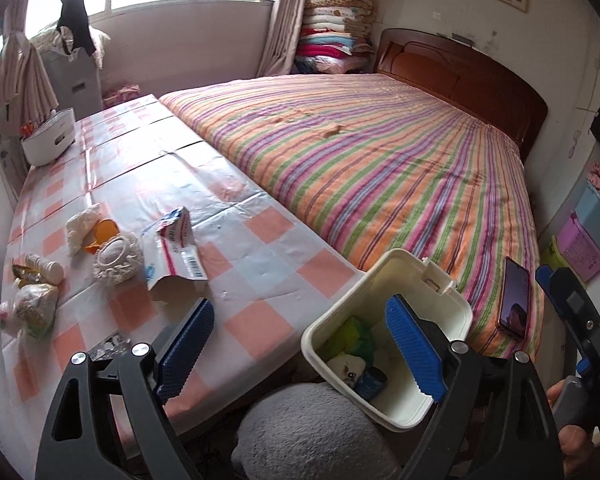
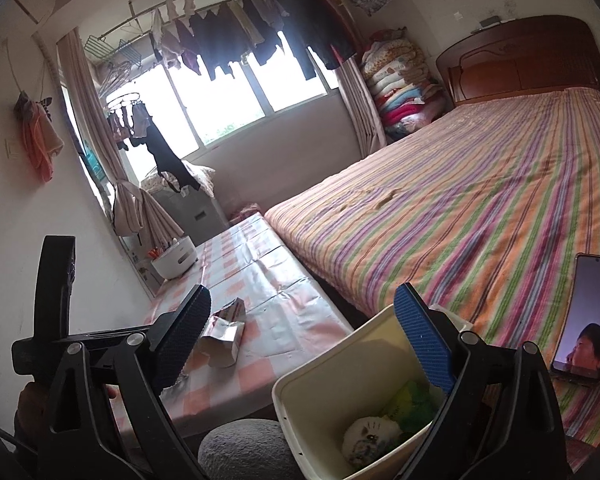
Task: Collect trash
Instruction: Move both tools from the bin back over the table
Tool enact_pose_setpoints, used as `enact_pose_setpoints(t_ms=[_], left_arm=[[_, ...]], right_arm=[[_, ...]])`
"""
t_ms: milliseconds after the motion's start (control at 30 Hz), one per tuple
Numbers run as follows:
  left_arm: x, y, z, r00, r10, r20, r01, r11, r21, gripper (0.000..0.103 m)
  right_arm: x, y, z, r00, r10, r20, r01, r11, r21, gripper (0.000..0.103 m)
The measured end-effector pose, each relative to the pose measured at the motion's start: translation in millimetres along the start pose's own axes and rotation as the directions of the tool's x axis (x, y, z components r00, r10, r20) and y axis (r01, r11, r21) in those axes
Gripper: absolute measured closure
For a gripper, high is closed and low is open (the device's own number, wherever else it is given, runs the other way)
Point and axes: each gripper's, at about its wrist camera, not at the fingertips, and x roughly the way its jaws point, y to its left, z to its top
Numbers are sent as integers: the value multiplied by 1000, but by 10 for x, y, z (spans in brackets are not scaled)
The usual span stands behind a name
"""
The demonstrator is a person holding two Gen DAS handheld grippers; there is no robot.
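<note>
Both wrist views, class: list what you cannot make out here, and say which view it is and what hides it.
- Bin contents: left wrist view, the blue finger covers part; right wrist view, the finger and bin wall do too.
- Small trash at the table's left end: left wrist view, too small and warped to identify.
- Carton: right wrist view, partly behind the left finger; print unreadable.
- Phone: right wrist view, bottom corner behind the tong arm.

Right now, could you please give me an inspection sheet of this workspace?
Surface: checked tablecloth, creased.
Job's things: cream bin beside the table, trash inside; torn carton, bottle, wrappers on the cloth.
Clutter: white tub, phone on the bed.
Grippers: left tool open, empty; right tool open, empty.
Cables: nothing seen.
Surroundings: window, hanging laundry, stacked quilts.
</note>
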Motion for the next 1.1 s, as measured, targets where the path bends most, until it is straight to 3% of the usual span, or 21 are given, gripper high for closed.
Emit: enact_pose_setpoints(t_ms=[67,233,367,533,700,900,1100], left_arm=[[-79,190,-56,1000,27,14,-26,999,-42,18],[-224,610,-220,995,101,27,-97,988,-122,18],[-336,994,-358,981,190,36,-179,963,-200,18],[-450,1398,-517,962,271,30,-251,924,-289,18],[-525,1746,-661,954,299,9,-275,887,-372,18],[-580,2086,-808,947,320,-10,-291,848,-444,18],[-615,2351,-893,943,331,-23,-300,822,-484,18]], right_arm=[[85,95,-17,1000,14,-19,-14,1000,-13,7],[366,428,-116,993,71,-96,-78,994,-77,7],[563,795,-205,979,121,-166,-146,978,-151,7],[854,1243,-312,944,182,-274,-243,948,-208,6],[1105,1658,-327,914,221,-340,-318,911,-263,6],[1610,2074,-462,871,217,-442,-377,870,-317,6],[2192,2320,-600,820,208,-533,-416,856,-306,6]])
